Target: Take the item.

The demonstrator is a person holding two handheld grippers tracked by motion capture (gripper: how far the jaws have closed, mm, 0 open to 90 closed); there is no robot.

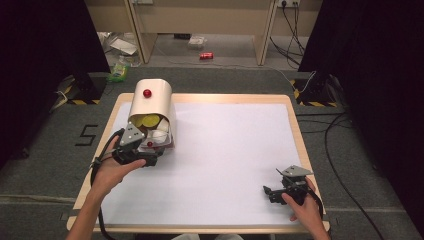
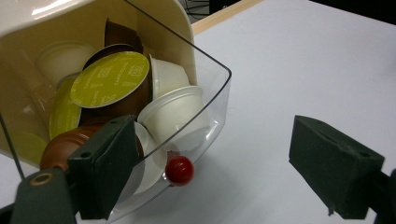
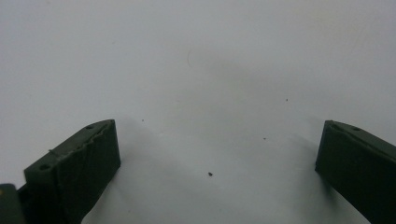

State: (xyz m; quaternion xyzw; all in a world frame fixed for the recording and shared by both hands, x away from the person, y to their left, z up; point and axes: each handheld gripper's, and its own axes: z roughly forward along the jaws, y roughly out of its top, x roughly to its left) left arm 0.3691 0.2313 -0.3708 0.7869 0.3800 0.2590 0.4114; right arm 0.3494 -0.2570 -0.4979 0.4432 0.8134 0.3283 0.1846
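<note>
The capsule dispenser (image 1: 150, 107) stands at the tabletop's (image 1: 230, 150) far left, its clear drawer (image 2: 205, 107) open. The left claw (image 2: 210, 168), gaping and empty, hovers over the red knob (image 2: 180, 170); next, it likely closes on 1. The right claw (image 3: 217, 163) rests wide open, empty.

White table (image 1: 235, 150) with pale wooden rim; cream capsule dispenser (image 1: 151, 107) at far left, red knob (image 1: 147, 93) on top, yellow-lidded and white capsules (image 1: 150, 121) visible in clear front bin; left gripper (image 1: 150, 161) right at bin front, held by left hand (image 1: 112, 170), cable trailing toward table edge; right gripper (image 1: 270, 193) near right front corner, well apart from dispenser, low over table, held by right hand (image 1: 305, 207); red can (image 1: 206, 55) on floor beyond table; dark curtains either side.
</note>
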